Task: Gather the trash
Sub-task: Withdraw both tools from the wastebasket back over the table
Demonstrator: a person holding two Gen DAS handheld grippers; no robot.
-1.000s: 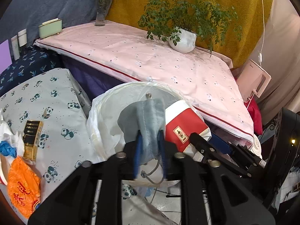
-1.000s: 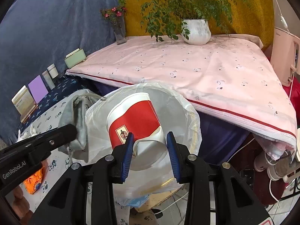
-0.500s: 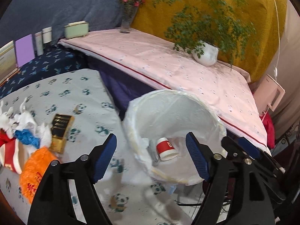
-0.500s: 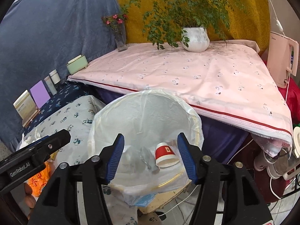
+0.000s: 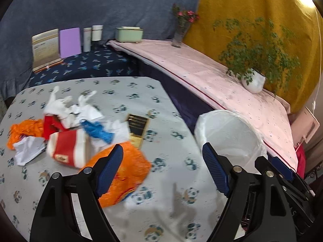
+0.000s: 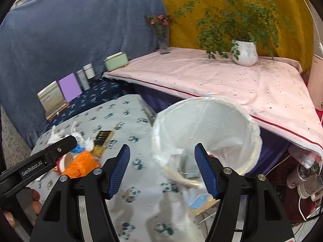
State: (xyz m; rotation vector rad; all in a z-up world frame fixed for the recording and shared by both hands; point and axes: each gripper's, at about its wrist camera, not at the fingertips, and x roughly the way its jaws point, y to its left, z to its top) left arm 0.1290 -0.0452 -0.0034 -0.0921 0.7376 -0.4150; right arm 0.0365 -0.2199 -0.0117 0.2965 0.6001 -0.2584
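Observation:
A trash pile lies on the panda-print cloth [image 5: 141,92]: an orange bag [image 5: 125,167], a red-and-white paper cup [image 5: 68,149], a blue glove [image 5: 99,131], white tissues [image 5: 66,104] and a gold-and-black box [image 5: 138,129]. My left gripper [image 5: 162,155] hangs over the cloth beside the orange bag, its jaws opening with nothing between them. A white-lined bin [image 6: 201,119] stands at the cloth's right edge, with a grey cloth [image 6: 189,163] and a bit of red cup [image 6: 210,154] inside. My right gripper [image 6: 162,153] hovers at the bin's near rim, jaws opening and empty.
A pink-covered table [image 6: 222,80] behind the bin carries a potted plant [image 6: 244,54], a flower vase [image 6: 163,40] and a green box [image 6: 116,61]. Books and cans [image 5: 68,42] line the dark blue cloth. Cables and a power strip [image 6: 302,183] lie at the lower right.
Both grippers opened and let go of the grey cloth and the red cup, which now lie in the bin. The left swung left over the trash pile; the right drew back from the bin.

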